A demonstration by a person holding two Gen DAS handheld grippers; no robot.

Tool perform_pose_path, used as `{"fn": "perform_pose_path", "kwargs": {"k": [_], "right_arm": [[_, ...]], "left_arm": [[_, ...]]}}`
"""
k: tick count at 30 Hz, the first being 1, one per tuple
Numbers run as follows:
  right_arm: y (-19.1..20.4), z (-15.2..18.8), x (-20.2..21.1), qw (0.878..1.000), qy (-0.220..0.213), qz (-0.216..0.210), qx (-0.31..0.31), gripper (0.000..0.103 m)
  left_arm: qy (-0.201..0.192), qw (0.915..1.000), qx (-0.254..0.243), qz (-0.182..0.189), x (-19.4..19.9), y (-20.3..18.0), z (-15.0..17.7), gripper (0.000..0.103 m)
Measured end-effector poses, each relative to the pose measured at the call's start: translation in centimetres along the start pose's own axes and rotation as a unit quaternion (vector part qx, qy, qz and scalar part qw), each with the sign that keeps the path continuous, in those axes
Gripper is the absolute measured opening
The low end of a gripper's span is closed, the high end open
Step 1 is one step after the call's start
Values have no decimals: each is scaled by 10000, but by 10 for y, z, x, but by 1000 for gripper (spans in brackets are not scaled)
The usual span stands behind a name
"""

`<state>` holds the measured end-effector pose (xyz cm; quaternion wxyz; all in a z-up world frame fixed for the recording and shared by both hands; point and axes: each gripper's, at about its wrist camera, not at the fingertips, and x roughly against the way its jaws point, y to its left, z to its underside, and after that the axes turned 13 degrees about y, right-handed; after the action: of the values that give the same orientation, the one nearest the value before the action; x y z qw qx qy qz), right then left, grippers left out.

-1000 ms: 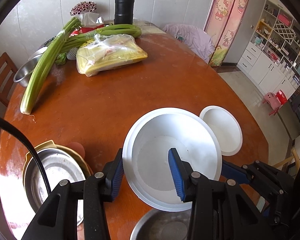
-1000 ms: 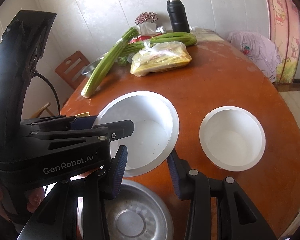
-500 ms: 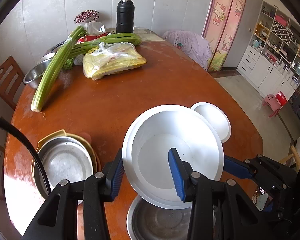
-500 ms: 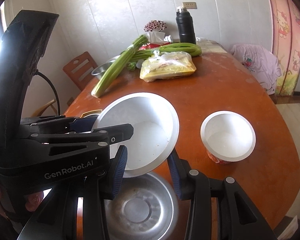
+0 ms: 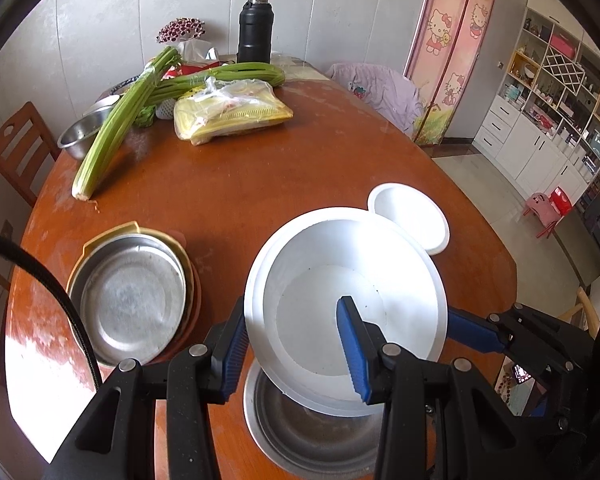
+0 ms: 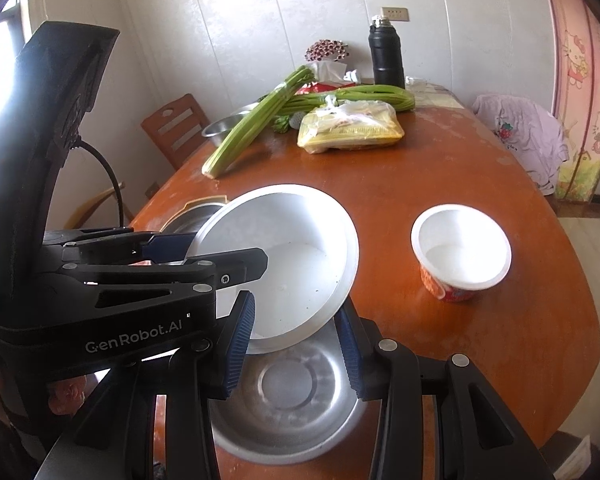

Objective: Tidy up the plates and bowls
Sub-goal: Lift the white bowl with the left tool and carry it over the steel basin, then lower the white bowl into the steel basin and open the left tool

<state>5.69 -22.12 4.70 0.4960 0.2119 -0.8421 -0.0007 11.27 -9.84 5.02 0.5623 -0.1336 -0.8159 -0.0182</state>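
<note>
One white bowl (image 5: 348, 304) now raised

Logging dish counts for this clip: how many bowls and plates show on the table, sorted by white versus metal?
White: 2, the big white bowl held tilted and the small white cup bowl.
Metal: 3, the metal bowl beneath the held one, the metal plate on its stack, the metal basin by the celery.
Total: 5

- At your desk's (image 5: 300, 168) far end: celery stalks (image 5: 116, 120) and a yellow bagged packet (image 5: 232, 114).
- Behind them, a black thermos (image 5: 255, 28).
- A wooden chair (image 5: 14, 148) stands left.
</note>
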Motion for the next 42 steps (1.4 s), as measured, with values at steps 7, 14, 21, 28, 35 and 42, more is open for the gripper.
{"fn": "perform_pose_path", "kwargs": {"k": [7,14,21,28,35,42], "right_arm": [[4,15,-1,9999,127,1,113,44],[2,27,-8,9995,300,-20,126,44],[2,38,-16,9987,486,-45,150,44],[1,46,-23,9978,641,-51,171,44],[0,46,-27,9974,689,-7,198,44],[-1,47,-29,9971,728,80,229,44]], "left_arm": [[91,9999,50,9,-6,-2,16,43],[196,9998,41,12,-16,-5,29,43],[363,9993,64,4,-28,-6,40,43],[483,9988,83,-13,-38,-8,46,43],[520,9986,78,-56,-41,-9,50,43],[564,9983,69,-100,-46,-10,50,43]]}}
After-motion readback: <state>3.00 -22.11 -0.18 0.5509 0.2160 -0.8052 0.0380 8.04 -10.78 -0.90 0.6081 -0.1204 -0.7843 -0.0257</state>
